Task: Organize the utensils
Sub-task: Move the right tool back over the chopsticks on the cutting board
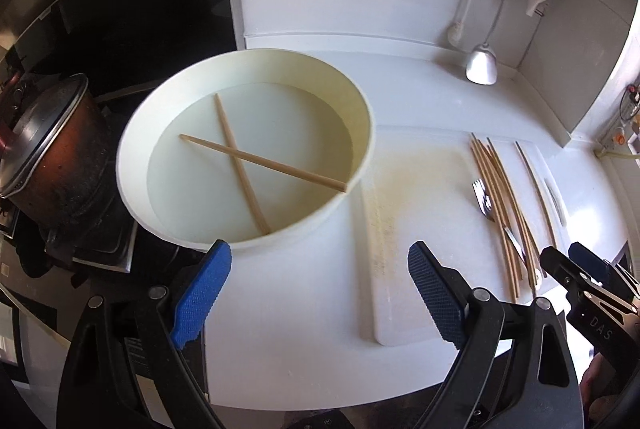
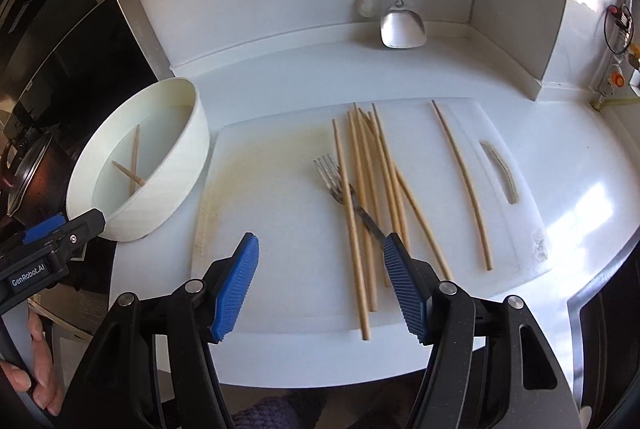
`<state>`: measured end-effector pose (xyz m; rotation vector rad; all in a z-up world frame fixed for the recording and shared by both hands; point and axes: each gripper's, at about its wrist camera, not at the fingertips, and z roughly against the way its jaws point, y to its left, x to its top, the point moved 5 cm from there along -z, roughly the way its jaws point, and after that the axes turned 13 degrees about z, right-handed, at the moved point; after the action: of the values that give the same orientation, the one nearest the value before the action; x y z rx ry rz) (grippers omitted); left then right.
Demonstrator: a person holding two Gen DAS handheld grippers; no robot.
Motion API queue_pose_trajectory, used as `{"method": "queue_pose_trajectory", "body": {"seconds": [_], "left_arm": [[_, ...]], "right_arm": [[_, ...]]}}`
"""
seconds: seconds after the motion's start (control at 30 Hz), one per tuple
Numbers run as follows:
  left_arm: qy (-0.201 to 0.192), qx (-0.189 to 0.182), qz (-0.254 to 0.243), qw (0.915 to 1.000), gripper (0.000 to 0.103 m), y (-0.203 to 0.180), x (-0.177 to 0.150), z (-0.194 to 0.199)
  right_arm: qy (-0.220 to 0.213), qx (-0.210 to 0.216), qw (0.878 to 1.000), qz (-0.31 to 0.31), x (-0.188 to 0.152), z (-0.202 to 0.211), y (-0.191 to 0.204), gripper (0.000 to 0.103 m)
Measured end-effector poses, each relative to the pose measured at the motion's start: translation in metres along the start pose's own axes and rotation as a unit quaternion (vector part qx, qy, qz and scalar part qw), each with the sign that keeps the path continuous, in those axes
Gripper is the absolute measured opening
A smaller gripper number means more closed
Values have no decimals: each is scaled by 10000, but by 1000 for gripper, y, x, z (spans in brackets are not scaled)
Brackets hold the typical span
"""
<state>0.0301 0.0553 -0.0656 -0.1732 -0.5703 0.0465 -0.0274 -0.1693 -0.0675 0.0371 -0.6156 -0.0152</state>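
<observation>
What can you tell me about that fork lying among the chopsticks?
The fork looks like shiny metal, with its tines toward the wall and its slim handle running back toward the camera. It lies flat on the white cutting board, tangled with the wooden chopsticks: at least one crosses over its handle. Its handle end is hidden behind the right gripper, whose jaws are open.

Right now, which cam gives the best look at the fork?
The right wrist view. The fork lies near frame centre on the cutting board, tines clear, its handle running under the chopsticks. In the left wrist view it sits far right, small and distorted, with only the tines and part of the handle showing among the sticks.
</observation>
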Motion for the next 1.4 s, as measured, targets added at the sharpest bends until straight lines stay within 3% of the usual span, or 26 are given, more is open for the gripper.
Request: {"method": "queue_pose_trajectory", "body": {"seconds": [0.33, 0.63, 0.9, 1.03, 1.4], "left_arm": [[-147, 254, 390, 9988, 91, -69, -53, 19], [-242, 634, 611, 9958, 91, -109, -84, 21], [-458, 548, 420, 9966, 91, -128, -70, -11], [-322, 341, 441, 9979, 92, -135, -69, -44], [-524, 196, 342, 9978, 92, -155, -71, -94]], "right_arm": [[-240, 38, 9996, 138, -47, 33, -90, 62], [-219, 271, 9991, 240, -76, 29, -144, 62], [-393, 165, 9990, 128, -63, 7, -155, 62], [-532, 124, 9984, -117, -58, -6, -162, 62], [-821, 34, 9966, -62, -44, -57, -167, 62]]}}
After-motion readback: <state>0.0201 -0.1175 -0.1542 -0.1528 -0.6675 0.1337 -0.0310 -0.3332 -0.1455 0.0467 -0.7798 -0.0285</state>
